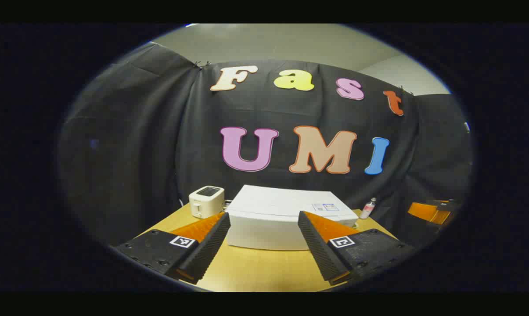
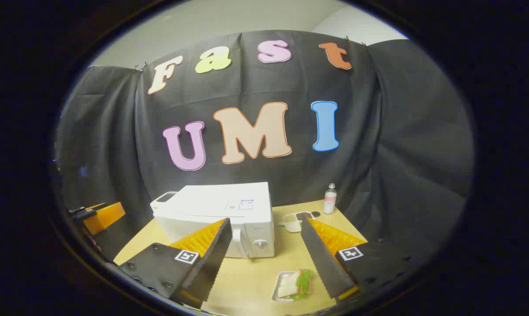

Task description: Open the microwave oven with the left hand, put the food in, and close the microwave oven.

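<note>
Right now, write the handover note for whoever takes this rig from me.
Left gripper: open, holding nothing, facing the microwave from short of it.
Right gripper: open, holding nothing, above the table.
The microwave door is shut. The sandwich lies on its small tray on the table in front of the microwave, to its right.
Done: nothing yet.
Left: open the door with the left gripper, put the food inside, close the door.

Black cloth wall (image 1: 137,145) behind pale wooden table (image 1: 255,267).
</note>
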Available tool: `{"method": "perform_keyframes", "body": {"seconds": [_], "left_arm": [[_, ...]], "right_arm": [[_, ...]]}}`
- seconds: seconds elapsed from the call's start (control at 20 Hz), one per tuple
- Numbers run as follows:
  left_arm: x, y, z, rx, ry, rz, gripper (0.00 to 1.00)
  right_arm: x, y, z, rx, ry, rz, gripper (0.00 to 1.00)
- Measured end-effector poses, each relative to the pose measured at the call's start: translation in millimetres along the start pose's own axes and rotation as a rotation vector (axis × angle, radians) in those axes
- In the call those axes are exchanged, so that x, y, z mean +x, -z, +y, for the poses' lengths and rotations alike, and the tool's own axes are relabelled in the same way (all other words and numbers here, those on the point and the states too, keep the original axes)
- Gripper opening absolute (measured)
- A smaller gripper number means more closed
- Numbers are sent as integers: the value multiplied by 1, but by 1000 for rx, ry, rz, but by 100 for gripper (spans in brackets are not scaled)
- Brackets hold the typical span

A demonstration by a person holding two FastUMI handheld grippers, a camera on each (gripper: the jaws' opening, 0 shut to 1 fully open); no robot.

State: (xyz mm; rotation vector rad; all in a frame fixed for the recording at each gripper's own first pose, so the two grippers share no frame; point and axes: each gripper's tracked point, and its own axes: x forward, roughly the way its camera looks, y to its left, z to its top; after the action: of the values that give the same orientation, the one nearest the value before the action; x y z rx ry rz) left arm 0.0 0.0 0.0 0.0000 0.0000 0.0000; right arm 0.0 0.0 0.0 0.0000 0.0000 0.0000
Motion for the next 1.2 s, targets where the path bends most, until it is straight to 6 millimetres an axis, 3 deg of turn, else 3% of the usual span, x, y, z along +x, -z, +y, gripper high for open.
{"method": "perform_keyframes", "body": {"seconds": [0.2, 0.5, 0.6, 0.65, 0.75, 0.8, 0.95, 1.0, 1.05, 1.2], "left_arm": [[9, -5, -14, 4, 19, -17, 92], [18, 7, -36, -37, 66, 6, 95], [22, 9, -37, -46, 77, 13, 95], [24, 11, -37, -46, 84, 16, 95], [29, 13, -39, -38, 95, 29, 95], [30, 15, -39, -32, 96, 35, 96], [32, 15, -41, -23, 101, 40, 95], [33, 15, -43, -20, 105, 41, 95], [33, 15, -44, -19, 109, 41, 95], [31, 17, -45, -10, 117, 44, 95]], "right_arm": [[-1, 1, -15, -25, 17, 5, 92], [-4, 1, -30, -27, 43, 10, 92], [-5, -1, -31, -39, 50, 7, 92], [-6, -1, -32, -46, 55, 7, 99], [-7, -1, -34, -53, 66, 5, 99], [-7, -1, -34, -51, 66, 5, 92], [-9, -2, -36, -34, 70, 4, 92], [-9, -3, -41, -35, 80, 2, 99], [-10, -4, -44, -38, 93, 0, 92], [-10, 0, -50, -32, 108, 2, 92]]}}
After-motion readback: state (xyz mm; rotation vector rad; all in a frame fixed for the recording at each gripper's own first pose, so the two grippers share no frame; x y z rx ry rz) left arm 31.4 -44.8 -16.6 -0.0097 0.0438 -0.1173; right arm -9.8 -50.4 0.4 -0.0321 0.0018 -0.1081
